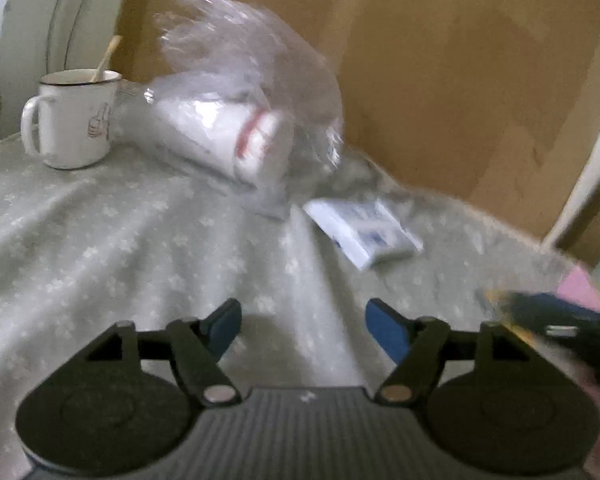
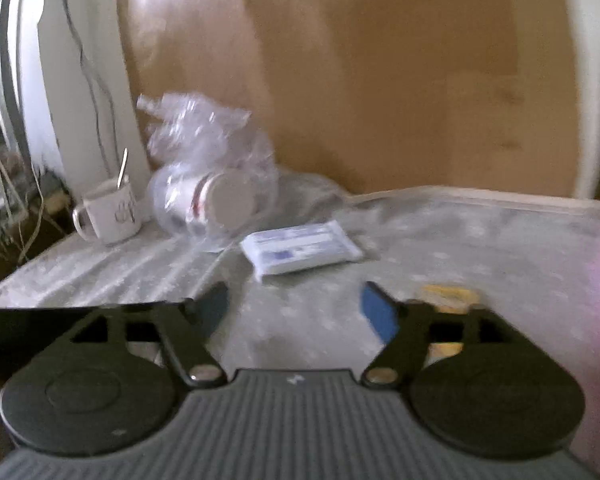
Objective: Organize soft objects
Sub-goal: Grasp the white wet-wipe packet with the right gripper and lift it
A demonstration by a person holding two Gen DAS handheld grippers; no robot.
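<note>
At the far left we note a white enamel mug point(image 1: 74, 118) with a stick standing in it, set on a pale green floral cloth point(image 1: 120, 240) that covers the table. Just right of the mug, touching or nearly so, lies a clear plastic bag point(image 1: 240, 92) holding a sleeve of white paper cups point(image 1: 236, 136) on its side, its open crumpled end rising against the brown cardboard panel point(image 1: 440, 60) behind. Nearer and to the right, a white and blue tissue pack point(image 1: 364, 232) lies flat on the cloth, apart from the bag. We find the left gripper point(image 1: 304, 328) with its blue pads point(image 1: 388, 328) apart and nothing between them. The right gripper point(image 2: 296, 312) likewise stands apart over bare cloth, empty. A blurred yellow item point(image 2: 448, 294) shows behind its right finger; we cannot identify it.
</note>
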